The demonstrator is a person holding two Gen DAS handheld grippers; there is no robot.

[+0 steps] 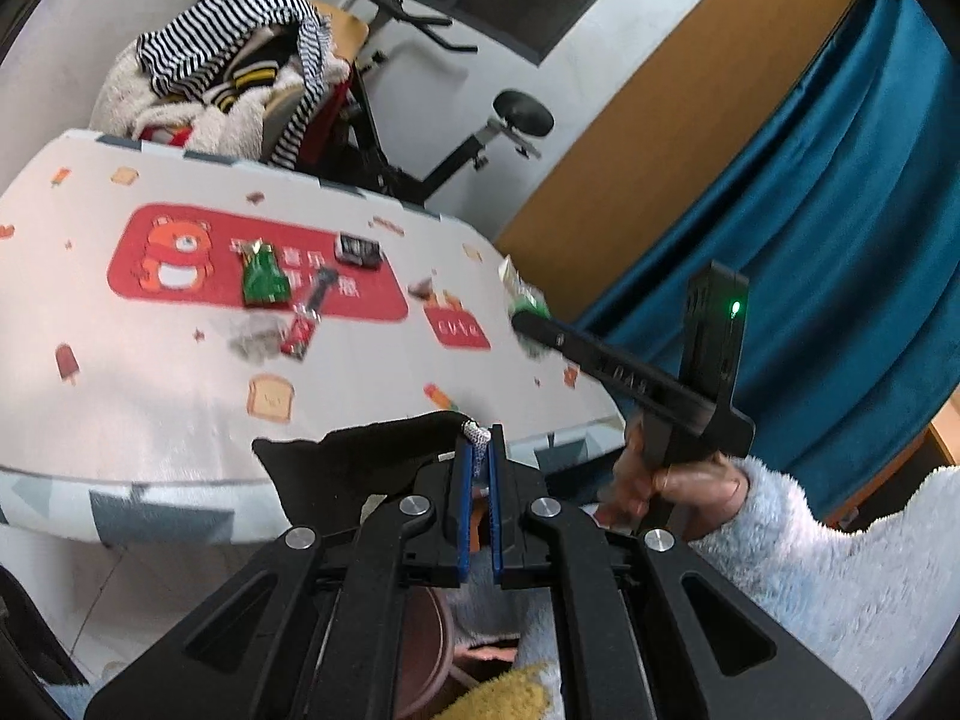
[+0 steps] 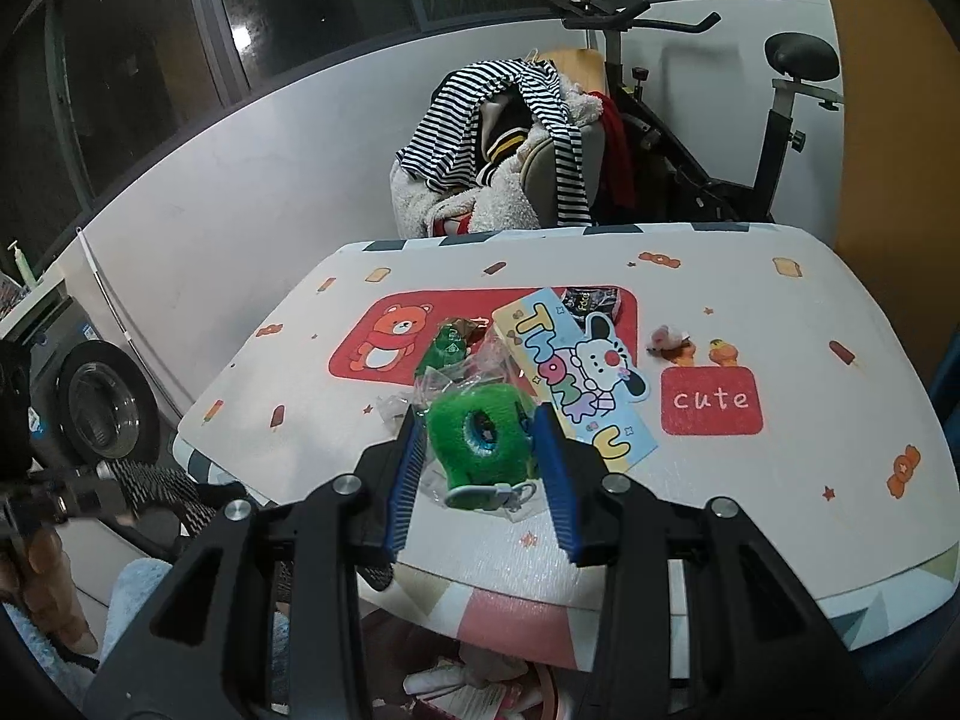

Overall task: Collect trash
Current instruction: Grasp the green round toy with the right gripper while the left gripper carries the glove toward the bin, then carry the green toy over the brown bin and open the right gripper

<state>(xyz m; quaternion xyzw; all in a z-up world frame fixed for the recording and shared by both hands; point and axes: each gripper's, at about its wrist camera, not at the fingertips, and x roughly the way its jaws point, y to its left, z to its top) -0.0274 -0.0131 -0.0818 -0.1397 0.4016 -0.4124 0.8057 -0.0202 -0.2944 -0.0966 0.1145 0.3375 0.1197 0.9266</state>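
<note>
My left gripper (image 1: pixel 480 444) is shut on the white drawstring cord (image 1: pixel 475 437) of a black bag (image 1: pixel 360 462) at the table's near edge. My right gripper (image 2: pixel 480 438) is shut on a green fuzzy toy in clear plastic packaging (image 2: pixel 480 438) with a "Thank U" card (image 2: pixel 576 372), held above the table; it also shows in the left wrist view (image 1: pixel 528 306). On the table (image 1: pixel 150 396) lie a green wrapper (image 1: pixel 263 279), a red wrapper (image 1: pixel 300 333), a clear wrapper (image 1: pixel 255 339) and a black packet (image 1: pixel 359 250).
A small pink scrap (image 2: pixel 667 337) lies near the "cute" print. A chair piled with striped clothes (image 2: pixel 510 150) and an exercise bike (image 2: pixel 720 138) stand behind the table. A washing machine (image 2: pixel 90 402) is at the left. A blue curtain (image 1: pixel 810 180) hangs at the right.
</note>
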